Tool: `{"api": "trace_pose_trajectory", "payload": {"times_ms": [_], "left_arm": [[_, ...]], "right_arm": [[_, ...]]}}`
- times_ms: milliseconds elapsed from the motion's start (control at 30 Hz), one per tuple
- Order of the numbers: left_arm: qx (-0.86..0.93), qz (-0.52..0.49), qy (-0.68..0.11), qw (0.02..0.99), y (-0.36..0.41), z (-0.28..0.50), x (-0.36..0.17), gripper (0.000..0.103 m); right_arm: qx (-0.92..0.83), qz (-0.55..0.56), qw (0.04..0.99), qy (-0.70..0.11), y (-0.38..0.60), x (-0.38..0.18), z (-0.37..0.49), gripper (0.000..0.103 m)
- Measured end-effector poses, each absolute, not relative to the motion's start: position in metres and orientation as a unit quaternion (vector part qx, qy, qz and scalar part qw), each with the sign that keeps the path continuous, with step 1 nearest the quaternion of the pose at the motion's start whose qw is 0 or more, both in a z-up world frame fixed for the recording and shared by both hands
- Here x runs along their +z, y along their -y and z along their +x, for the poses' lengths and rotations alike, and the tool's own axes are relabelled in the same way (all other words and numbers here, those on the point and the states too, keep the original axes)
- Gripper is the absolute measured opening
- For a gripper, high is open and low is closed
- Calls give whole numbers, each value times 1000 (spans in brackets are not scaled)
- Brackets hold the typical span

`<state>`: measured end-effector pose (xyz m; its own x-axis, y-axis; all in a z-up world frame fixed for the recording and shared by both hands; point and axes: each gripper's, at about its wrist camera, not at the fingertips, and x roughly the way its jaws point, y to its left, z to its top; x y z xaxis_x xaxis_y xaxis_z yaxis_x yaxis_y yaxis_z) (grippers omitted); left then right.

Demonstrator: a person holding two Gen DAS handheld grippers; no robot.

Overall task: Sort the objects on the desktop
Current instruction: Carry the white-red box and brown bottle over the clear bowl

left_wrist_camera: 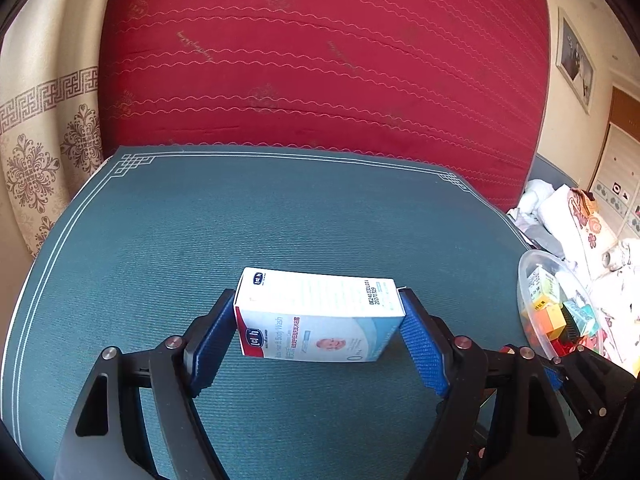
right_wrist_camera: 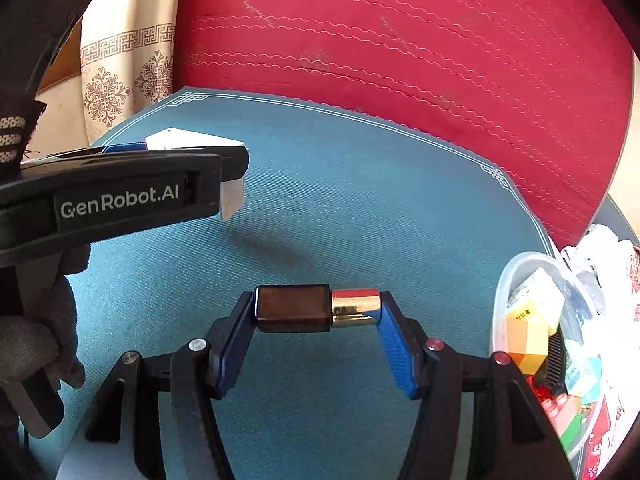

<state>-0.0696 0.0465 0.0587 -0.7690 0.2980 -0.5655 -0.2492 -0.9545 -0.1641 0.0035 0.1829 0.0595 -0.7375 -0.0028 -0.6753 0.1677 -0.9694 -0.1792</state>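
Here one white body-wash box (left_wrist_camera: 316,312) sits clamped endwise in the left tongs (left_wrist_camera: 320,332), lifted over the green tabletop (left_wrist_camera: 240,216). One dark lipstick with a gold end (right_wrist_camera: 316,309) is pinched in the right tongs (right_wrist_camera: 318,320). Carry both level toward the single clear container (right_wrist_camera: 520,280) at three o'clock; release each only once it is over the rim.

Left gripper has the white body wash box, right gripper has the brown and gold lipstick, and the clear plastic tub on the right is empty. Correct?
Not quite: the clear plastic tub is not empty. The right wrist view shows small boxes and coloured blocks in it. The rest holds: the left gripper clamps the body wash box, and the right gripper clamps the lipstick.
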Motion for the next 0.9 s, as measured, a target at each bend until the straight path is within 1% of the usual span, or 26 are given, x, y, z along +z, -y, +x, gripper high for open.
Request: {"api": "trace_pose_trajectory", "payload": {"times_ms": [567,900], "left_arm": [[932,-296,4,209,-96,-49,67,82],[931,-286,-20,225,-121,-33,76,82]], "right_arm": [[-937,345,-14,-54,-241,79,37,64],[-941,336,-38,-26,-271,86,49,64]]}}
